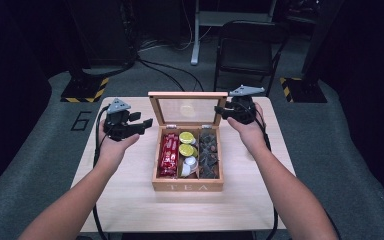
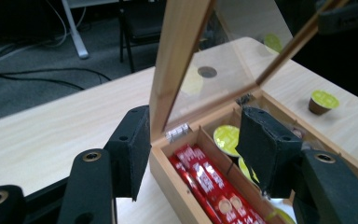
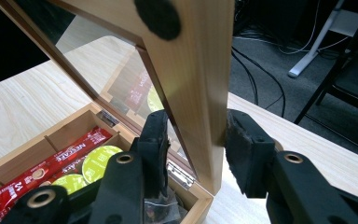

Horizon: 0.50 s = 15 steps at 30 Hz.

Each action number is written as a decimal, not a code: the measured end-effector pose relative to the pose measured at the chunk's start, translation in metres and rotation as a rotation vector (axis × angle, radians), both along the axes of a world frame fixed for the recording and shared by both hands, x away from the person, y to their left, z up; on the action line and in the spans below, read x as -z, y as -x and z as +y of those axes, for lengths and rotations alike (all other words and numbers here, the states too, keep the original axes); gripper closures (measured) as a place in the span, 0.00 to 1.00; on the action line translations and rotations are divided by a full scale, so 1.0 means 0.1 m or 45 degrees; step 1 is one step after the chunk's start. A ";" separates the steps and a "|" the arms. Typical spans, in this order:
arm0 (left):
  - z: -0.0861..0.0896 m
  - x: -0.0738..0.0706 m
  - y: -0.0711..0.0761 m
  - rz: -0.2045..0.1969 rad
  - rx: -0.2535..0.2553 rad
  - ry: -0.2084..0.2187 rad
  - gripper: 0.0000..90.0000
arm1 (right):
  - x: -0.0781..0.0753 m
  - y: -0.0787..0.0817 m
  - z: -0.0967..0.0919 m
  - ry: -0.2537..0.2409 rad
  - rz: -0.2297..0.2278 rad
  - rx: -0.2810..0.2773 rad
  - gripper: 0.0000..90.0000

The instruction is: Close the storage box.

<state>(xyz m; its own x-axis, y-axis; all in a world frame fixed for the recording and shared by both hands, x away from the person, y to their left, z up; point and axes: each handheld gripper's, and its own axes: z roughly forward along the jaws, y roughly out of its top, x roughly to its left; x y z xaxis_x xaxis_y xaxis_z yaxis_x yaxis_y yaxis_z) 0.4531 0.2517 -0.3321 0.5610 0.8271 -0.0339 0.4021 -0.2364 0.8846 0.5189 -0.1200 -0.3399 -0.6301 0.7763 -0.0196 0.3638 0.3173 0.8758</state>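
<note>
A light wooden tea box (image 1: pixel 187 187) with "TEA" cut into its front wall sits at the middle of the high view, on a pale wood-grain table (image 1: pixel 130 200). Its hinged lid (image 1: pixel 188 108), a smooth wooden frame around a clear glossy pane, stands upright at the back of the box. Thin wooden dividers split the inside into three compartments: glossy red stick sachets (image 1: pixel 168 155) at the left, round lime-green foil-topped capsules (image 1: pixel 186 137) in the middle, and dark crinkled packets (image 1: pixel 209 152) at the right.

The right gripper (image 3: pixel 193 135), matte black plastic with rough foam-like pads, has its jaws set narrowly around the right side rail of the lid; in the right gripper view one pad lies against the glass side and the other at the outer face, so it clasps the lid. A round black felt dot (image 3: pixel 157 16) sits on the rail near the top of that view.

The left gripper (image 1: pixel 147 122), left of centre in the high view, is half-open, its pads either side of the lid's left rail without pressing it.
</note>
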 end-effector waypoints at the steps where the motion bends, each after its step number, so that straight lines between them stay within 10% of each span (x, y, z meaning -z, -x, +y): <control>1: -0.01 -0.03 -0.01 -0.006 -0.006 -0.004 0.49 | 0.00 0.00 0.00 0.002 -0.001 -0.001 0.67; 15: -0.17 -0.16 -0.08 -0.013 0.021 -0.043 0.51 | 0.01 0.13 -0.05 -0.027 0.000 -0.030 0.66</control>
